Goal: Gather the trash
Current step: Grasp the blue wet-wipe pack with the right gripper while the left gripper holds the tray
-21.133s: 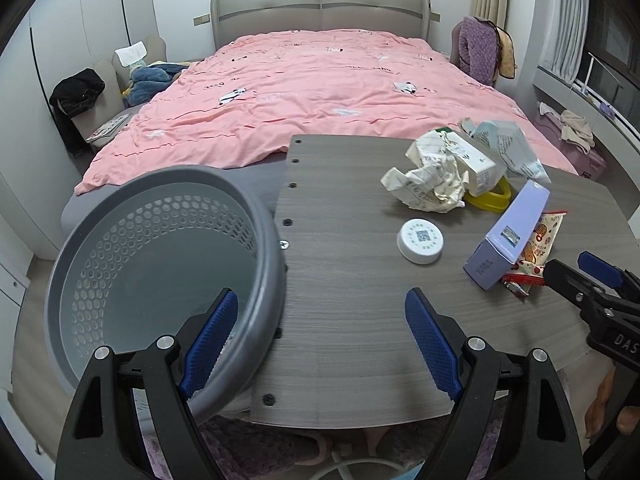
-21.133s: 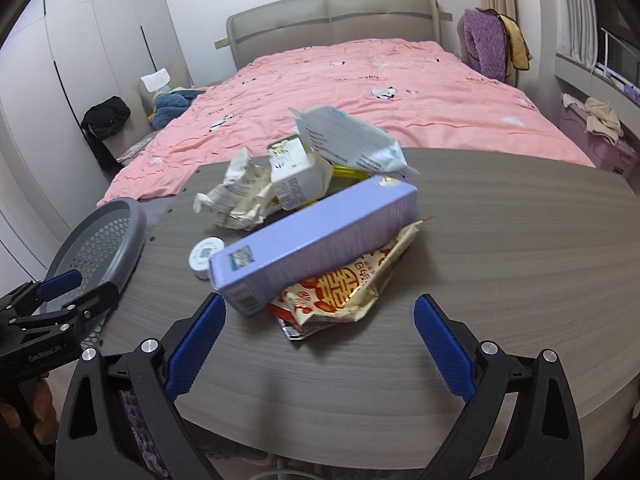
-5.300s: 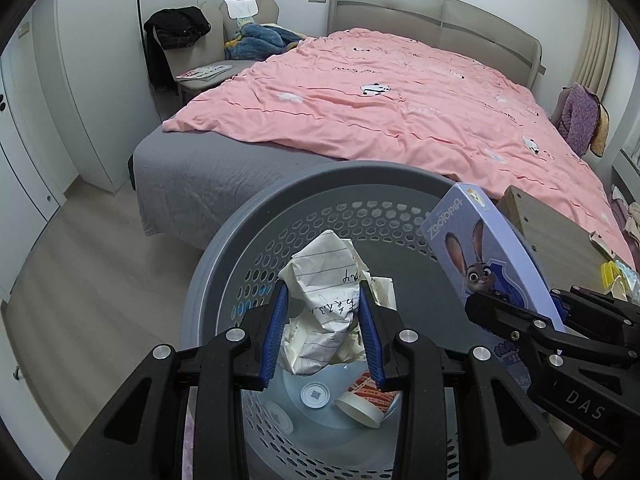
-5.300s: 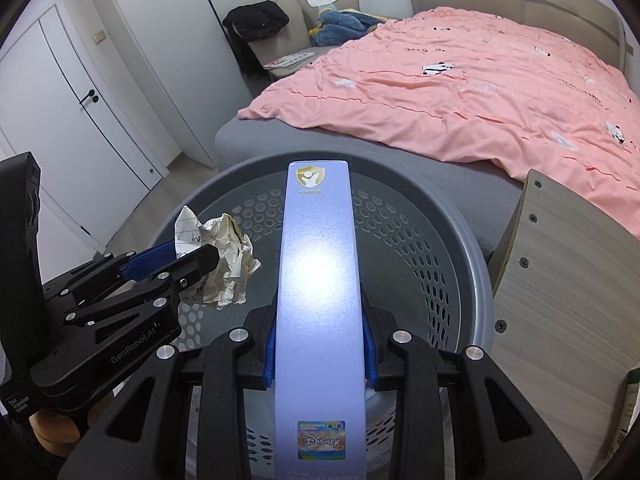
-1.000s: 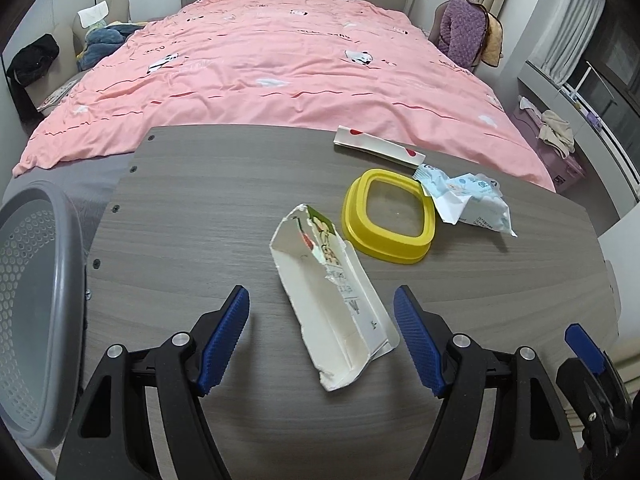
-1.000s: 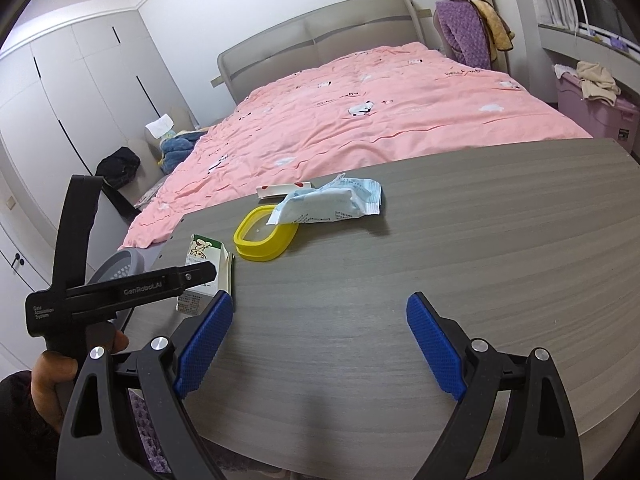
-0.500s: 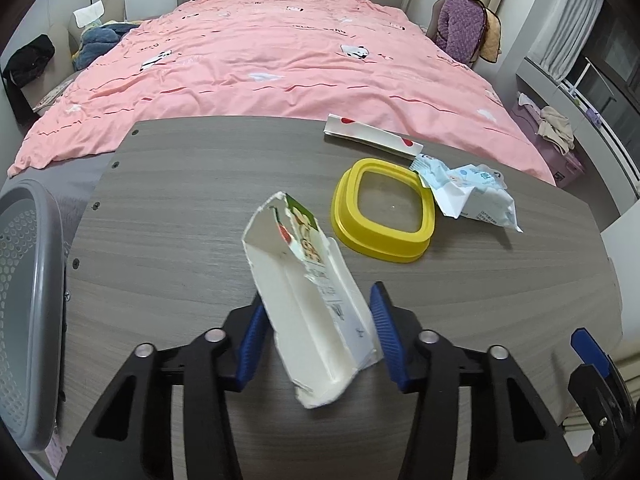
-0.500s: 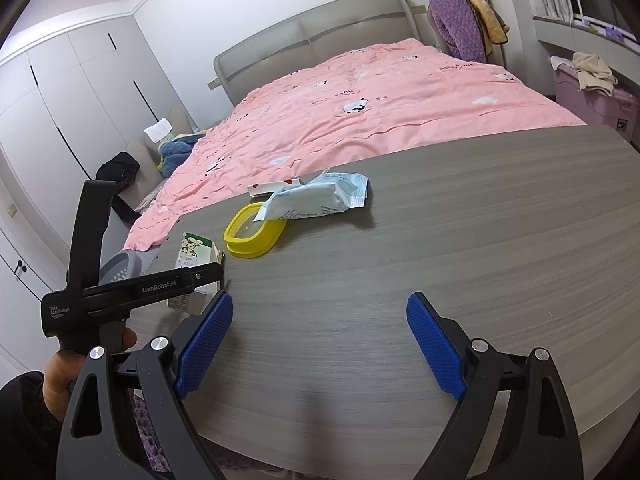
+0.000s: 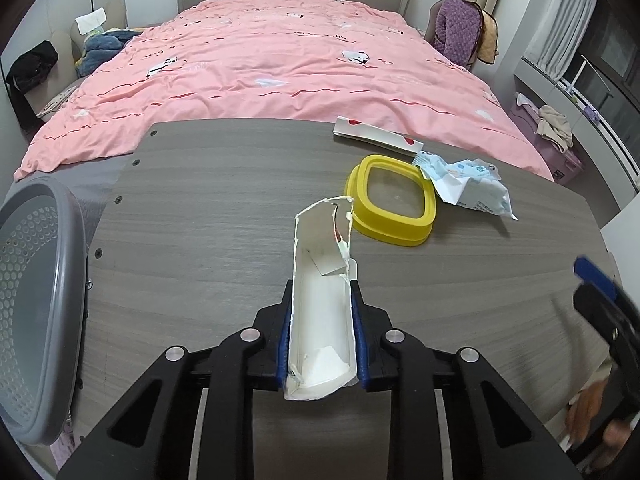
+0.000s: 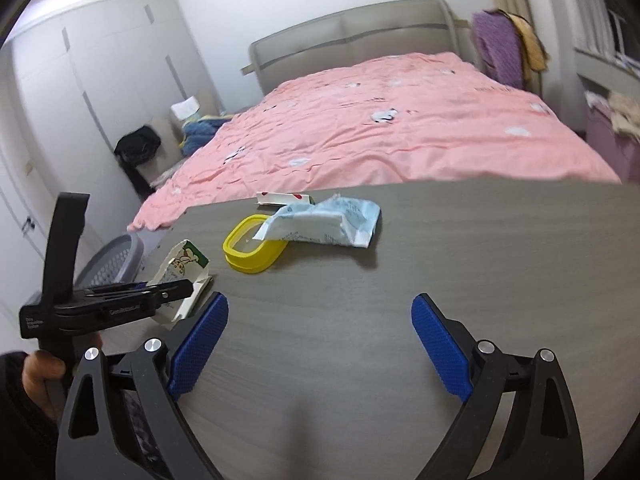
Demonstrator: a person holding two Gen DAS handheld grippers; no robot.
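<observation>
Left gripper (image 9: 322,336) pinching torn white carton (image 9: 322,300) between blue pads, holding it above grey table (image 9: 200,220). Right gripper (image 10: 318,344) hovering over table, fingers spread wide, gripping nothing. Yellow lid (image 9: 390,200), wipes packet (image 9: 468,186) lying beyond carton. Grey basket (image 9: 36,300) sitting at table's left edge.

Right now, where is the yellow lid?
The yellow lid lies on the table, right of centre in the left wrist view, partly under the wipes packet.
</observation>
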